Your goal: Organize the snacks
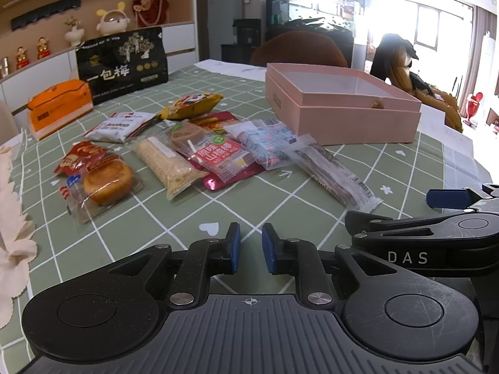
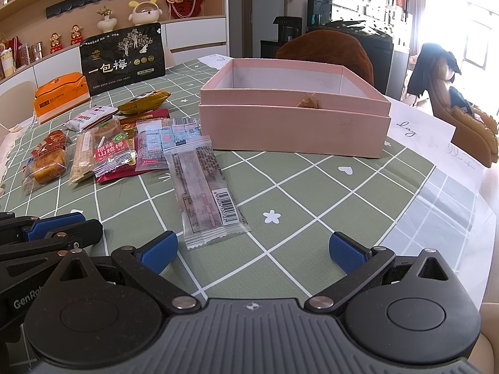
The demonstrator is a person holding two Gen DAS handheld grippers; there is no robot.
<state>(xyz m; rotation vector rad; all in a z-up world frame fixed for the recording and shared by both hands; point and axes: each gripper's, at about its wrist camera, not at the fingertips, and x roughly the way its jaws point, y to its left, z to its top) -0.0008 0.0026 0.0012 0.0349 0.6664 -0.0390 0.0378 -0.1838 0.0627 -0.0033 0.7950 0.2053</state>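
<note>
Several wrapped snacks lie in a loose heap on the green checked tablecloth (image 1: pixel 280 205): a round cake (image 1: pixel 106 184) (image 2: pixel 46 165), a red hawthorn packet (image 1: pixel 221 155) (image 2: pixel 112 152), a yellow packet (image 1: pixel 190 104) and a blue-and-white packet (image 2: pixel 168 137). A long clear bar packet (image 1: pixel 333 171) (image 2: pixel 205 193) lies nearest, just ahead of my right gripper (image 2: pixel 254 246), which stands wide open with nothing in it. To the right of the heap stands an open pink box (image 1: pixel 343 118) (image 2: pixel 293 131). My left gripper (image 1: pixel 251 249) hovers over bare cloth, shut with nothing between its pads.
At the back left stand a tall black plum bag (image 1: pixel 121 62) and an orange box (image 1: pixel 59 106). A small brown scrap (image 2: pixel 307 102) clings to the pink box's front rim. White paper sheets (image 2: pixel 418 131) cover the table's right side. A brown chair (image 2: pixel 327 50) stands behind the box.
</note>
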